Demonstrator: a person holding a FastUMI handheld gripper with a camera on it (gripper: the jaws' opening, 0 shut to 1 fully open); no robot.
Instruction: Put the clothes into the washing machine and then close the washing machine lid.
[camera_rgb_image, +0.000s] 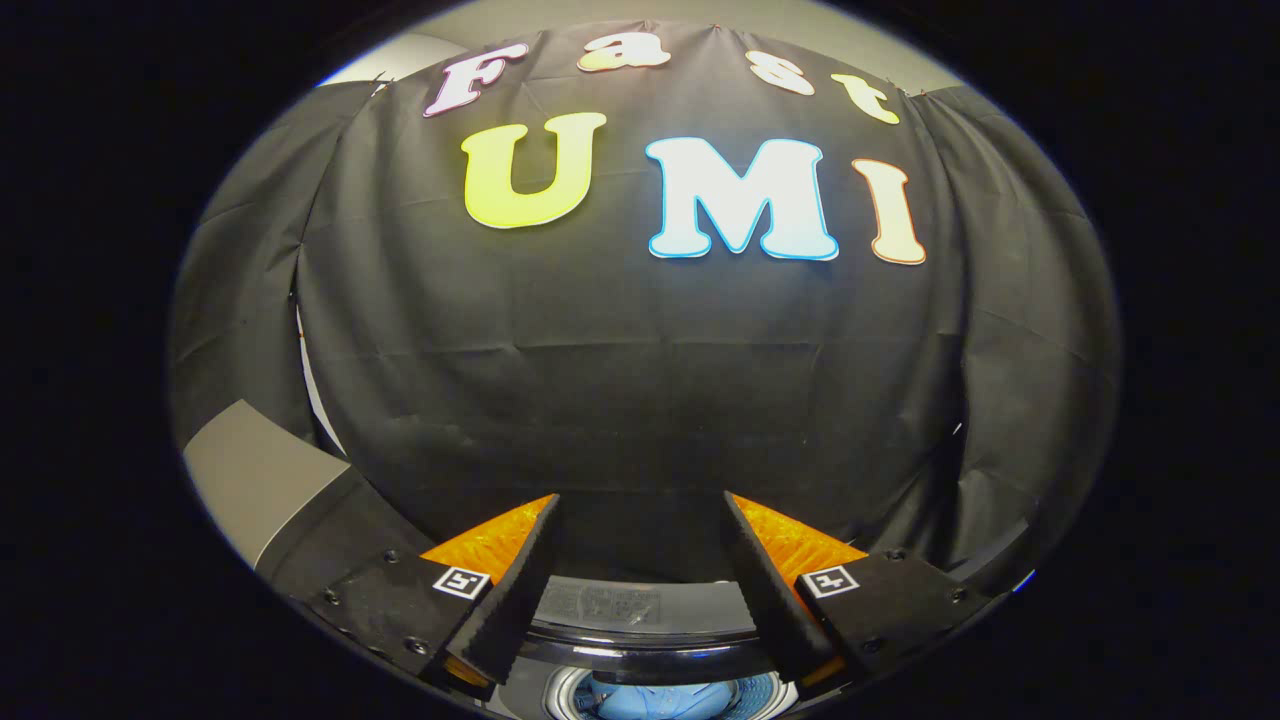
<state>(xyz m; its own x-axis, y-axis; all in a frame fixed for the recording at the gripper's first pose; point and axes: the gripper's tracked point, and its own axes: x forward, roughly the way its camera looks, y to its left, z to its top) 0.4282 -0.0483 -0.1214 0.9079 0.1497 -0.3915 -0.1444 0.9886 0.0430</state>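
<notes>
Gripper (640, 530) held spread wide, nothing between the fingers, aimed mostly at the black cloth wall (640, 380). Below and between the fingertips, the washing machine (640, 625), its dark glossy rim showing, and inside the drum opening a bundle of light blue clothes (655, 700) (already in, by the look of it). Lid itself hard to place from here, possibly the dark curved edge above the drum. Judged step: loading done, closing the lid in hand. Next move calls for finding the lid's edge and swinging it shut.
</notes>
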